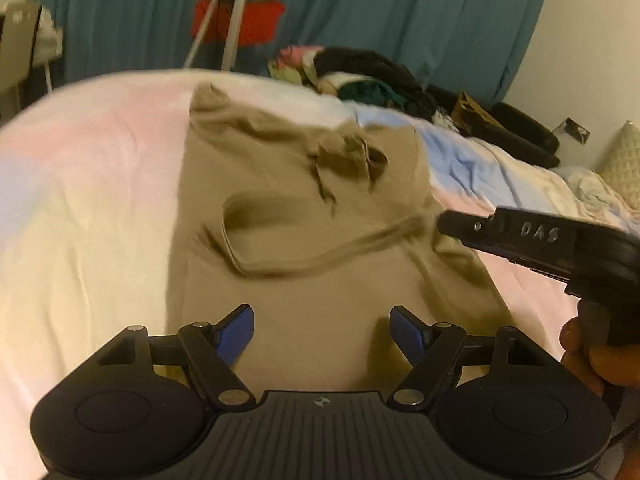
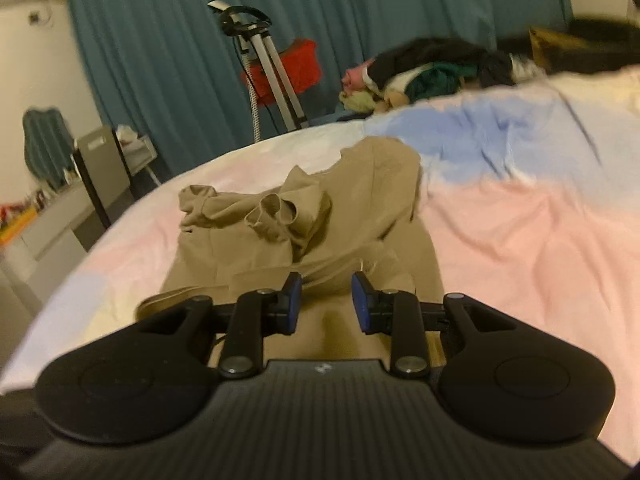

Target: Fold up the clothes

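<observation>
A tan shirt is lying rumpled on the bed, sleeves bunched toward its far end. The left hand-held gripper and right hand-held gripper are both hovering open over the shirt's near part, gripping nothing. Folding well probably calls for pinching a single layer at the shirt's edge and smoothing its bunched sleeves flat.

A: What lies past the jaws?

B: A bed under a pastel cover of pink, blue and cream, running ahead and off to the right. Behind it a teal curtain hangs across the far wall.

A: Anything standing there?

B: A metal tripod before the curtain, ahead and slightly left, with a red box just behind it. Far left, a white wall and a grey cabinet.

A: Light?

B: Warm, dim, indoor.
</observation>
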Available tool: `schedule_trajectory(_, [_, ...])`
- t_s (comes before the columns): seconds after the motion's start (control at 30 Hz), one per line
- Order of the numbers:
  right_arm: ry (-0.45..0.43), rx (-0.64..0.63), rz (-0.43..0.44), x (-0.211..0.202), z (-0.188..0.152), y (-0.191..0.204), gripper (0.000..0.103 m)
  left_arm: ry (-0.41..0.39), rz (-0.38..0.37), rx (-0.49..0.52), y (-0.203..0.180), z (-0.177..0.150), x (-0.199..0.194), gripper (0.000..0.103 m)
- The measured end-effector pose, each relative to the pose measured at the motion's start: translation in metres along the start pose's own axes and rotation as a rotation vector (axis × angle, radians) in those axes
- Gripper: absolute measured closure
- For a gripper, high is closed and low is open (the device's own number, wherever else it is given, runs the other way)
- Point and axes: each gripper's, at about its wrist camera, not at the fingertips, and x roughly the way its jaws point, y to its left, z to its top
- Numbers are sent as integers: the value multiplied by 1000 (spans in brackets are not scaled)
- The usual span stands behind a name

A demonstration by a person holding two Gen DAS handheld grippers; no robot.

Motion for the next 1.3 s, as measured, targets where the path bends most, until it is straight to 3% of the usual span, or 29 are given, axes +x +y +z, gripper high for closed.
schedule_trajectory(0.1, [24, -31, -11, -2, -10, 4, 72, 24, -41, 4, -3, -3, -2, 27])
schedule_trajectory(0.27, [26, -58, -51, 10, -26, 10, 72, -18, 20, -5, 1, 19, 21, 26])
schedule_trajectory(0.33, [23, -41, -51, 15, -28, 8, 72, -85, 38, -18, 6, 27, 19, 31])
schedule_trajectory(0.47, [18, -38, -53, 24, -28, 5, 72, -218, 40, -56, 18, 37, 1, 27])
schedule_trajectory(0.6, [24, -61, -64, 21, -25, 7, 72, -181, 23, -122, 30, 38, -2, 25])
schedule_trajectory(0.87, [80, -132, -117, 20, -31, 11, 74, -78, 86, -31, 24, 4, 13, 25])
schedule_trajectory(1.0, [78, -118, -111, -8, -25, 14, 72, -82, 56, -24, 13, -2, -10, 25])
schedule_trajectory(1.3, [14, -193, -80, -96, -25, 36, 72, -132, -10, 19, -20, -33, -107, 19])
